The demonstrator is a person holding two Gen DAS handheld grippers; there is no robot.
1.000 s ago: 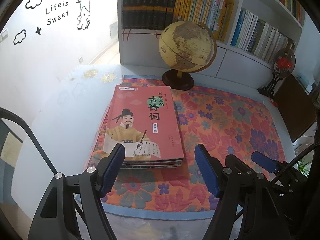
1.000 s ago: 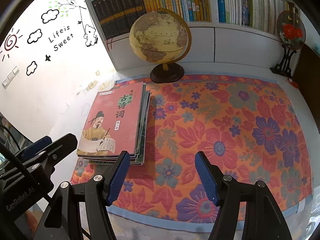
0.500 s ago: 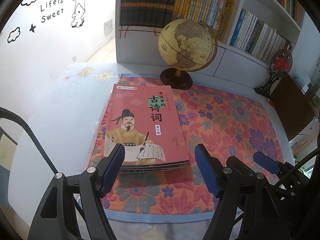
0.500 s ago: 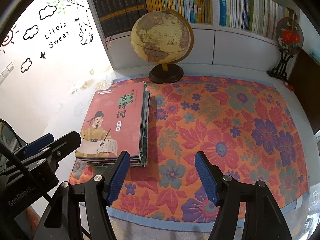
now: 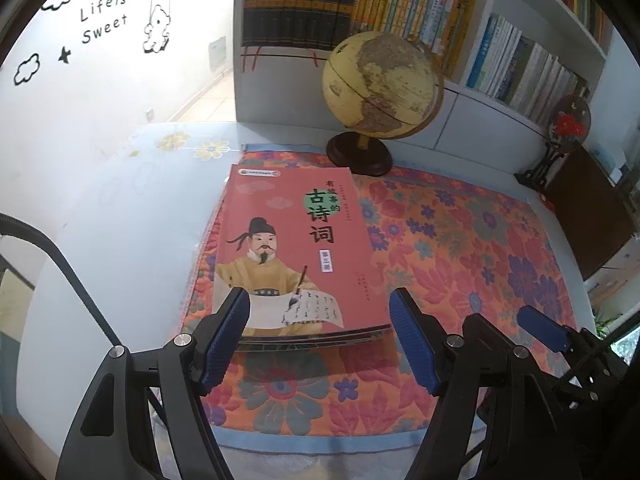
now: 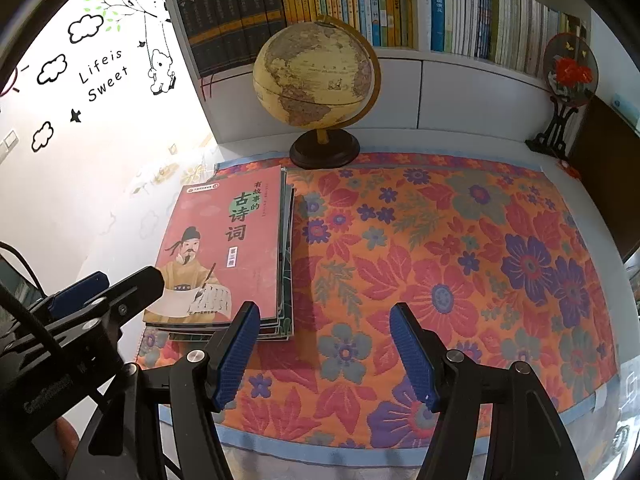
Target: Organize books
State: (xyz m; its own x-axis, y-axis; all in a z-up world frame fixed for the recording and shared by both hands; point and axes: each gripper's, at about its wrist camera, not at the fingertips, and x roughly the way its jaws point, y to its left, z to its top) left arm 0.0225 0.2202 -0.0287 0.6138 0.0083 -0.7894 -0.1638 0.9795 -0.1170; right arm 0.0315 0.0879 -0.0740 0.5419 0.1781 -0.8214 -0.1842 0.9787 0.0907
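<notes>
**A:** Here's the stack of books [image 5: 294, 256], lying flat near the left edge of the flowered cloth [image 5: 460, 264], red cover on top with a robed figure holding a brush.

**B:** And the left gripper [image 5: 320, 320] sits right over the stack's near end. Jaws apart, blue pads either side of the cover's lower edge, nothing pinched between them. Whether a pad touches the cover, the view does not settle.

**A:** From the right wrist view the stack [image 6: 224, 248] looks a little ragged: the lower books poke out past the top one along the right side and at the near end.

**B:** The right gripper [image 6: 324, 328] hangs over bare cloth [image 6: 460, 280] just to the right of the stack. Jaws parted there as well, empty, with only flowers showing in the gap.

**A:** The left gripper [image 6: 108, 292] pokes into that view too, at the stack's near left corner.

**B:** At the far edge of the cloth stands a globe [image 5: 382, 88] on a dark round base, just beyond the stack's far right corner.

**A:** Behind it, a white bookshelf [image 6: 420, 76] packed with upright volumes. A round ornament on a black stand [image 6: 568, 76] sits beyond the far right corner of the cloth.
</notes>
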